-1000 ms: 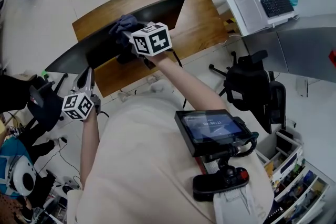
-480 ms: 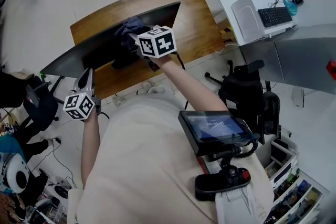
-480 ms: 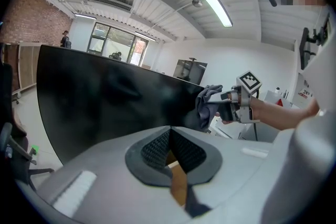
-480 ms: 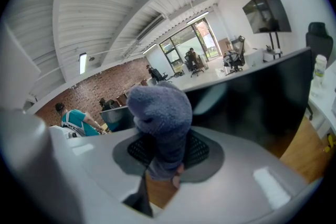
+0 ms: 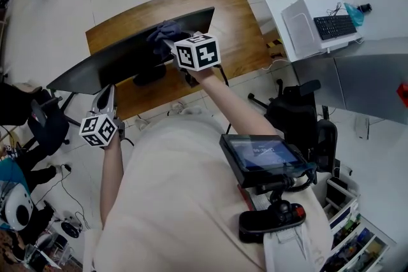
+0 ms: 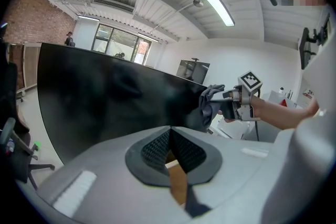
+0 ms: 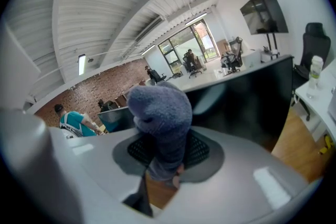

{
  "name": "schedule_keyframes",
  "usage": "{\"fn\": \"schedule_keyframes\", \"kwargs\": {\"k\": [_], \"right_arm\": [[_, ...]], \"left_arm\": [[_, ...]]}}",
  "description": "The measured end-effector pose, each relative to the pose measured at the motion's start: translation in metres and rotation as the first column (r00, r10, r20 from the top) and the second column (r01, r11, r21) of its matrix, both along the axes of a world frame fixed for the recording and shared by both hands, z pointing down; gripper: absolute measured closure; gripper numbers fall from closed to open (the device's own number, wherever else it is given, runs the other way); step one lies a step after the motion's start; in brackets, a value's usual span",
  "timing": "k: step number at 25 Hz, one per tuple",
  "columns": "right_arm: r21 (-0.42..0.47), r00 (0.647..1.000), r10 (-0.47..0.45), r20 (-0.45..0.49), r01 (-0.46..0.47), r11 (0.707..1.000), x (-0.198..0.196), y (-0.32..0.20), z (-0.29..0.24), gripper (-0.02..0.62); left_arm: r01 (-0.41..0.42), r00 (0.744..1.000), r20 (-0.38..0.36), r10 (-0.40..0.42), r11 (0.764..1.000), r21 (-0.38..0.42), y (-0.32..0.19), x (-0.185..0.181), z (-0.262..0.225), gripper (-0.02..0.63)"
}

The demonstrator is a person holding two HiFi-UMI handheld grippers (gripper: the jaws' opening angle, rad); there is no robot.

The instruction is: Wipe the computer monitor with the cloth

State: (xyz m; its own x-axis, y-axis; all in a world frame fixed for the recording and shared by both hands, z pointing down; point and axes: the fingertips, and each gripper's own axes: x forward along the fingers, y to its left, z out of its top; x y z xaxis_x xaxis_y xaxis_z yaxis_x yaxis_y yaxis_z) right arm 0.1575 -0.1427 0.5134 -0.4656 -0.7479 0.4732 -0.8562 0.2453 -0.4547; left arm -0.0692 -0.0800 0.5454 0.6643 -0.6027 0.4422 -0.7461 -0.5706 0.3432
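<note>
Nearest the person, the left gripper (image 5: 106, 94) hangs idle at about 7 o'clock from the monitor (image 5: 127, 55), its jaws pressed together on nothing. Further out, the right gripper (image 5: 173, 41) has its jaws clamped on the bunched cloth (image 5: 164, 30), which seems to rest against the screen near its top edge, toward the right end. To my eye the risk is there: pushing that high, with nothing steadying the monitor, could rock it on its stand (image 5: 150, 75). With the cloth so wadded, a jaw tip could also scrape the glass, or the wad could slip free. The head view gives the layout from above, the curved panel on the desk (image 5: 239, 28), but not the screen face. The left gripper view shows that dark face and the cloth against it at 2 o'clock. The right gripper view shows the grip itself, though the cloth hides the contact.
</note>
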Motion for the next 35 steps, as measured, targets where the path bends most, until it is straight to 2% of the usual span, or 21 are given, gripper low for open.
{"fn": "schedule_keyframes", "kwargs": {"k": [3, 7, 9, 12, 14, 21, 28, 35], "right_arm": [[0.04, 1.0, 0.022, 0.014, -0.022, 0.999, 0.017, 0.01, -0.014, 0.489], [0.14, 0.999, 0.003, 0.039, -0.008, 0.99, 0.034, 0.029, -0.043, 0.489], [0.205, 1.0, 0.001, -0.002, 0.0, 0.979, 0.037, 0.037, -0.051, 0.488], [0.297, 0.993, -0.004, -0.115, 0.038, 0.954, 0.032, 0.051, -0.047, 0.486], [0.322, 0.983, -0.014, -0.183, 0.074, 0.944, 0.026, 0.061, -0.033, 0.486], [0.25, 0.975, -0.02, -0.221, 0.077, 0.965, 0.022, 0.084, 0.032, 0.485], [0.204, 0.973, -0.058, -0.224, 0.106, 0.973, 0.011, 0.091, 0.076, 0.485], [0.139, 0.97, -0.07, -0.235, 0.105, 0.985, 0.015, 0.102, 0.117, 0.485]], "left_arm": [[0.005, 1.0, 0.002, -0.005, 1.0, 0.004, 0.005, 0.01, 0.001, 0.626], [0.035, 0.999, 0.006, -0.035, 0.999, 0.014, 0.007, 0.018, -0.002, 0.626], [0.058, 0.998, 0.003, -0.058, 0.998, 0.022, 0.005, 0.014, -0.003, 0.626], [0.092, 0.996, -0.008, -0.092, 0.996, 0.016, 0.002, 0.003, 0.003, 0.626], [0.111, 0.994, -0.008, -0.111, 0.994, 0.003, 0.005, -0.004, 0.012, 0.626], [0.143, 0.99, 0.006, -0.143, 0.989, -0.042, 0.022, -0.017, 0.05, 0.624], [0.179, 0.983, 0.038, -0.178, 0.984, -0.02, 0.025, -0.031, 0.072, 0.623], [0.17, 0.985, 0.012, -0.17, 0.984, -0.053, 0.035, -0.026, 0.092, 0.623]]}}
